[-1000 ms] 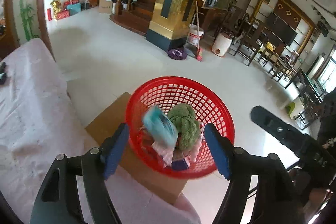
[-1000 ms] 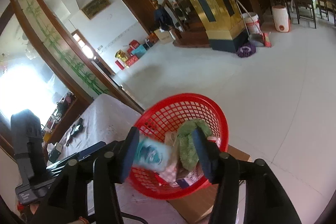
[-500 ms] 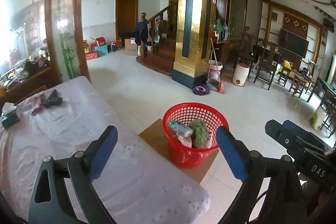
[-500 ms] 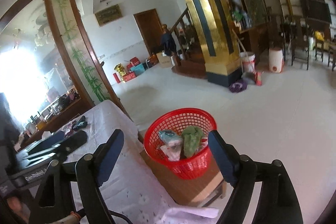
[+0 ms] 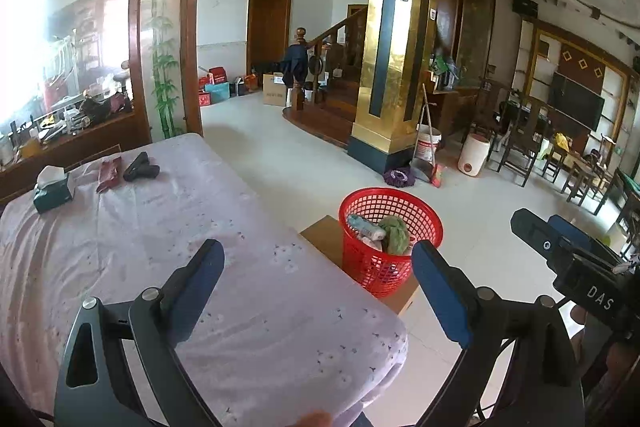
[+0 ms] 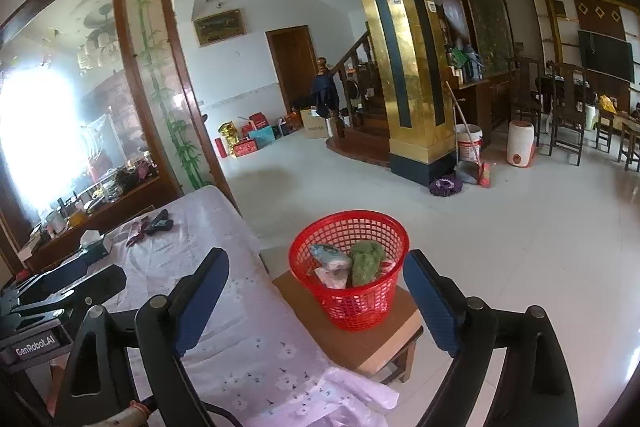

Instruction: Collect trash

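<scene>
the left tongs (image 5: 316,275) are hanging above the surface (image 5: 160,247), their blue pads spread wide and gripping nothing. the right tongs (image 6: 316,283) are also standing wide apart with nothing between them, framing the red basket (image 6: 352,303) in the right wrist view. in the left wrist view the body of the right tool is showing at the right edge, carrying the letters "das" in white; in the right wrist view the left tool is sitting at the lower left, with a plate reading "genrobot.ai".

the red basket (image 5: 390,259) is standing on a low wooden stool (image 6: 360,343) just beside the corner of the surface, which is wearing a pale lilac cloth with small flower prints. inside the basket the trash is lying in a heap: a green crumpled cloth (image 6: 366,263), a pale blue and white wrapper (image 6: 328,255) leaning beside it, and some pinkish paper beneath; the print on the wrapper is too small to read.

well apart from the basket, at the far end of the surface, a dark green tissue box (image 5: 52,193) is sitting with a white tissue poking up, near a dark red packet (image 5: 108,173) and a black object (image 5: 141,167). a cardboard box (image 6: 314,123) by the stairs is bearing printing that cannot be made out.
</scene>
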A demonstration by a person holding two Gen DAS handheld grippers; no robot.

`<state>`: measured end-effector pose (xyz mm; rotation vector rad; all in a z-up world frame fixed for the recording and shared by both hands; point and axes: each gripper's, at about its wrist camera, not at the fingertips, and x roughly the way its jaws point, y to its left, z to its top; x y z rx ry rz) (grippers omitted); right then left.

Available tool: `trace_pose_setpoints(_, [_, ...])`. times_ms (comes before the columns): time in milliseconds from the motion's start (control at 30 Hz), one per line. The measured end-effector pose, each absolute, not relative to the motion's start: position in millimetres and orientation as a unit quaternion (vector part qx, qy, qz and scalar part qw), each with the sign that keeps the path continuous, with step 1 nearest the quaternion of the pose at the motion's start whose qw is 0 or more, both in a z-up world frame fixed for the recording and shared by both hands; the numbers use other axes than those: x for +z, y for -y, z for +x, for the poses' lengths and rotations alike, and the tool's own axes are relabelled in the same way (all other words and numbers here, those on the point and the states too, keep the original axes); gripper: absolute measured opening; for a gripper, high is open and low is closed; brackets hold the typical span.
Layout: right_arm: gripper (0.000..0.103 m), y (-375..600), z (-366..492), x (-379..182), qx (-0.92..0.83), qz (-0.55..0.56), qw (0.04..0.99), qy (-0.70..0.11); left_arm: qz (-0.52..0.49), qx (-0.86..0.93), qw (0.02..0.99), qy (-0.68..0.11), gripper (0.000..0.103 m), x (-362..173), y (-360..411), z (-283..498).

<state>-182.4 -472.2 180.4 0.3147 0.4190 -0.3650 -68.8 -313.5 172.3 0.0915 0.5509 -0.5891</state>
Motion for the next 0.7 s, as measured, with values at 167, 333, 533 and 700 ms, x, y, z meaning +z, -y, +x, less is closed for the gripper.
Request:
trace_pose_setpoints(167, [0.093, 463, -188, 185, -0.179, 0.145, 0.952, -0.201, 0.044, -0.284, 0.920, -0.266, 0.094, 173, 311, -71])
trace_pose_setpoints(333, [0.093, 460, -193, 184, -0.183, 0.140, 0.952, -0.202, 0.046, -0.286, 0.920, -0.264, 0.094, 174, 311, -76])
trace_pose_setpoints(533, [0.093, 461, -195, 185, -0.183, 0.142, 0.952, -0.201, 0.048, -0.286, 0.920, -0.263, 0.094, 175, 314, -80])
trace_pose_setpoints(700, [0.093, 461, -195, 184, -0.184, 0.143, 0.951, -0.202, 0.049, -0.286, 0.919, -0.265, 0.094, 175, 315, -81])
